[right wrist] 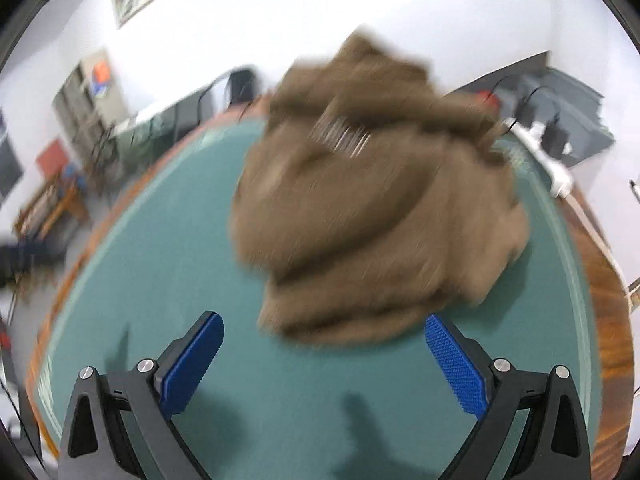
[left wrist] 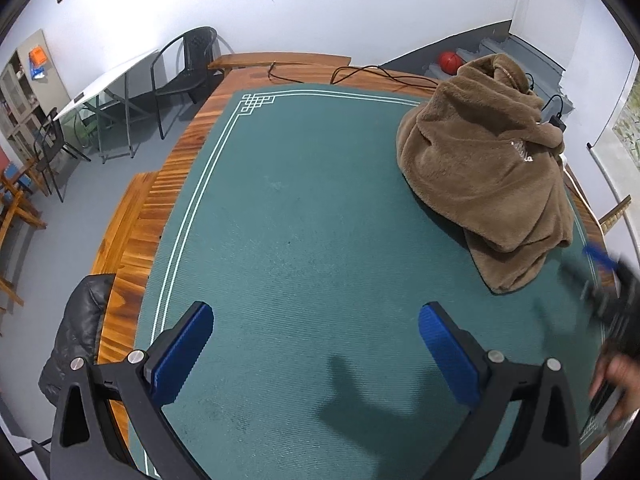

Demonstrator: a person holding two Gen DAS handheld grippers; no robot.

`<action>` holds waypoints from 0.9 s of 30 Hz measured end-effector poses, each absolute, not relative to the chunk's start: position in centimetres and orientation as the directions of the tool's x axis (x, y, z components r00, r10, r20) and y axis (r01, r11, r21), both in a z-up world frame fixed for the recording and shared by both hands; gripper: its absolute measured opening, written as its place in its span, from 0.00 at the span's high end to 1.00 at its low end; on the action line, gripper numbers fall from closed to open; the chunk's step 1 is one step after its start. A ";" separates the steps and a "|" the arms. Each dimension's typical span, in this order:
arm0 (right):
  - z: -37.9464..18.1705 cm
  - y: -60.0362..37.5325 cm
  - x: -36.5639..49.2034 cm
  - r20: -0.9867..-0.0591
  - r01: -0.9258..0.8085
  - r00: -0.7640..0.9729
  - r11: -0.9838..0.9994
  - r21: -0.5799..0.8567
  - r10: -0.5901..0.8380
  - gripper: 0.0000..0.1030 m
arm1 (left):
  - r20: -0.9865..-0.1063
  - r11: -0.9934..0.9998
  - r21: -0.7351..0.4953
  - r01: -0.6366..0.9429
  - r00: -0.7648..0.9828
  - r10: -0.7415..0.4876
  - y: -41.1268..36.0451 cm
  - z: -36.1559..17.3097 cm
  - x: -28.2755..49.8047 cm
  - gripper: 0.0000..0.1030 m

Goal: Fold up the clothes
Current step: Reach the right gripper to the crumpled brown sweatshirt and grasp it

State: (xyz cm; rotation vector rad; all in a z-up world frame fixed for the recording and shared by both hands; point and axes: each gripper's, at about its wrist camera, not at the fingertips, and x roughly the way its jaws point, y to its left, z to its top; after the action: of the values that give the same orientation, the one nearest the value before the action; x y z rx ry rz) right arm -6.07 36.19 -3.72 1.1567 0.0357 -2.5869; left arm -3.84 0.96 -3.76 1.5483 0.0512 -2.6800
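Observation:
A brown fleece garment (left wrist: 484,168) lies bunched in a heap on the green mat (left wrist: 300,220), at the far right in the left wrist view. My left gripper (left wrist: 316,316) hovers open over bare mat, well to the left of the heap, with nothing between its blue pads (left wrist: 180,356). The right wrist view is motion-blurred. There the same brown garment (right wrist: 376,208) fills the middle, and my right gripper (right wrist: 324,328) stands open just short of its near hem. The right gripper (left wrist: 608,280) shows as a dark blur at the right edge of the left wrist view.
The mat covers a wooden table (left wrist: 140,216). A black jacket (left wrist: 76,332) hangs at the table's left edge. Black cables (left wrist: 360,74) and a white power strip (right wrist: 548,160) lie near the far edge. Chairs (left wrist: 188,64) and a white folding table (left wrist: 104,84) stand beyond on the left. A hand (left wrist: 620,380) holds the right gripper.

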 end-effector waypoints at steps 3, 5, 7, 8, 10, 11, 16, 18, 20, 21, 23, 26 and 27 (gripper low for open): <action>-1.8 37.2 -8.9 -0.699 0.255 -0.667 -0.961 0.109 -0.256 0.01 | -0.871 -0.998 -0.017 0.067 -0.491 -0.018 0.3 -4.2 -3.9 0.00; -0.8 37.0 -10.8 -0.688 0.246 -0.677 -0.962 0.120 -0.259 0.01 | -0.875 -0.997 -0.029 0.078 -0.484 -0.013 -0.3 -4.5 -3.9 0.00; 0.1 36.4 -12.8 -0.678 0.237 -0.690 -0.964 0.117 -0.252 0.01 | -0.877 -0.996 -0.030 0.088 -0.479 -0.016 -0.7 -4.9 -3.8 0.00; 0.5 35.8 -14.1 -0.673 0.228 -0.701 -0.968 0.103 -0.237 0.01 | -0.879 -0.995 -0.031 0.092 -0.477 -0.017 -1.0 -5.1 -3.8 0.00; 1.1 35.5 -16.0 -0.666 0.206 -0.714 -0.974 0.095 -0.216 0.01 | -0.883 -0.994 -0.038 0.107 -0.470 -0.017 -1.6 -5.4 -3.8 0.00; 1.3 35.5 -16.7 -0.666 0.189 -0.716 -0.977 0.101 -0.208 0.01 | -0.884 -0.992 -0.042 0.115 -0.466 -0.017 -1.9 -5.6 -3.8 0.00; 1.1 35.6 -21.8 -0.700 0.087 -0.693 -0.983 0.160 -0.175 0.01 | -0.891 -0.988 -0.062 0.139 -0.455 -0.008 -2.9 -6.4 -3.9 0.00; 0.7 35.5 -23.7 -0.713 0.062 -0.683 -0.985 0.160 -0.158 0.01 | -0.893 -0.988 -0.062 0.139 -0.451 -0.007 -3.0 -6.6 -3.8 0.00; 0.0 35.6 -25.3 -0.731 0.034 -0.667 -0.986 0.164 -0.144 0.01 | -0.894 -0.989 -0.063 0.137 -0.448 -0.005 -3.0 -6.8 -3.7 0.00; -0.4 35.6 -26.0 -0.742 0.020 -0.656 -0.986 0.165 -0.138 0.01 | -0.894 -0.989 -0.064 0.136 -0.447 -0.004 -3.0 -6.8 -3.7 0.00; -1.4 35.7 -27.2 -0.771 0.003 -0.623 -0.986 0.165 -0.131 0.01 | -0.895 -0.989 -0.063 0.132 -0.446 -0.003 -3.0 -6.9 -3.5 0.00; -2.7 35.4 -27.8 -0.798 0.019 -0.587 -0.987 0.158 -0.139 0.25 | -0.895 -0.989 -0.062 0.131 -0.446 -0.003 -3.0 -6.8 -3.3 0.00; -2.9 35.3 -27.5 -0.798 0.034 -0.583 -0.985 0.168 -0.156 0.42 | -0.895 -0.989 -0.062 0.132 -0.447 -0.004 -3.0 -6.8 -3.3 0.00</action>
State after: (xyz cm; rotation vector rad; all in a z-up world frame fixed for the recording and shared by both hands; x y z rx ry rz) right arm -27.47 35.25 -2.90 1.3787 -0.2046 -2.6952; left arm -3.30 -2.98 -6.76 1.6066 0.1872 -2.5998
